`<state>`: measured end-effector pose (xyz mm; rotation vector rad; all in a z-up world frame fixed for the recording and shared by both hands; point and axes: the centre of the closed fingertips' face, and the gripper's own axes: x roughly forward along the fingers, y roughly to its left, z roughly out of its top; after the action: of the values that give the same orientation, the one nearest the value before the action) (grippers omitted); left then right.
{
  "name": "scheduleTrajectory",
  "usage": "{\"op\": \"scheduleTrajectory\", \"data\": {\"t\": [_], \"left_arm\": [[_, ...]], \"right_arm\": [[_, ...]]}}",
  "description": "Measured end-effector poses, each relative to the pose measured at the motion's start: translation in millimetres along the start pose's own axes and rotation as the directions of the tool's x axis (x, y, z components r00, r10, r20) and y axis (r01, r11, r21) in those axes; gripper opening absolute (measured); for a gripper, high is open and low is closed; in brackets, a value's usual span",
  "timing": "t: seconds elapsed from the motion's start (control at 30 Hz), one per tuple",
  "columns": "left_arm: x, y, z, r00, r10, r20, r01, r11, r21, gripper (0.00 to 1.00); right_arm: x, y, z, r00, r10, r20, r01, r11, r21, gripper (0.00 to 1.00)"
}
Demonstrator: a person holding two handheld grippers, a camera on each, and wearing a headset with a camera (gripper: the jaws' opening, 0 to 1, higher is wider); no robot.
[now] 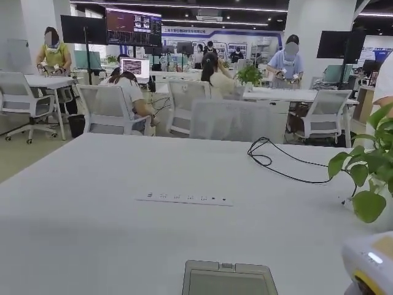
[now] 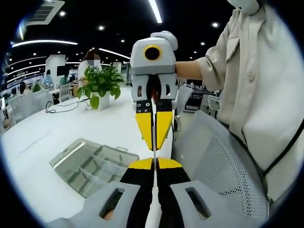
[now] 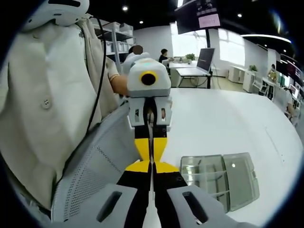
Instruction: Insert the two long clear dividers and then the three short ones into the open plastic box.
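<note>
The left gripper [image 2: 154,164] has its fingers [image 2: 140,165] pressed together. The right gripper [image 2: 154,145] meets it tip to tip, its own pair closed the same way. A thin pale line runs between each pair, perhaps a clear divider seen edge-on, though I cannot tell. Just beyond the tips, the open plastic box [image 2: 90,164] lies flat on the white desk [image 2: 109,128]. A clear divider is likely light, stiff, thin and slick, so it is best pinched gently at its upper edge, mid-length.
</note>
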<state>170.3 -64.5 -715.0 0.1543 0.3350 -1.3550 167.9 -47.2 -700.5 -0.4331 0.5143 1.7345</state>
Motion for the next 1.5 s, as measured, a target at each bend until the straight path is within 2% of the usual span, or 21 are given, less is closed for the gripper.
{"op": "scheduleTrajectory", "data": {"t": [0.3,0.47,0.87,1.0,1.1,1.27,1.5], "left_arm": [[-1.2,5.7,2.4,0.9987,0.041,0.029,-0.039,0.997,-0.067,0.00],[-1.8,9.3,3.6,0.9971,0.062,0.044,-0.059,0.995,-0.075,0.00],[-2.5,15.6,0.0,0.9930,0.104,0.055,-0.097,0.987,-0.125,0.10],[-3.7,19.9,-2.3,0.9895,0.134,0.055,-0.125,0.983,-0.138,0.15],[-4.6,23.4,-4.8,0.9863,0.157,0.051,-0.148,0.978,-0.146,0.21],[-6.8,30.0,-7.8,0.9791,0.197,0.052,-0.186,0.969,-0.161,0.27],[-9.2,39.3,-12.6,0.9676,0.248,0.047,-0.236,0.955,-0.178,0.37]], "right_arm": [[0.0,-5.3,2.2,0.9996,-0.020,-0.022,0.020,1.000,0.011,0.02],[0.2,-8.7,2.9,0.9986,-0.035,-0.040,0.035,0.999,-0.003,0.02],[-3.5,-20.8,-6.5,0.9878,-0.077,-0.135,0.074,0.997,-0.027,0.02],[-6.2,-29.7,-11.1,0.9786,-0.110,-0.174,0.110,0.994,-0.011,0.02],[-9.1,-40.2,-18.1,0.9648,-0.144,-0.220,0.149,0.989,0.004,0.02],[-12.9,-50.9,-29.6,0.9437,-0.161,-0.289,0.174,0.985,0.020,0.02],[-16.1,-63.3,-39.3,0.9204,-0.181,-0.347,0.198,0.980,0.014,0.02]]}}
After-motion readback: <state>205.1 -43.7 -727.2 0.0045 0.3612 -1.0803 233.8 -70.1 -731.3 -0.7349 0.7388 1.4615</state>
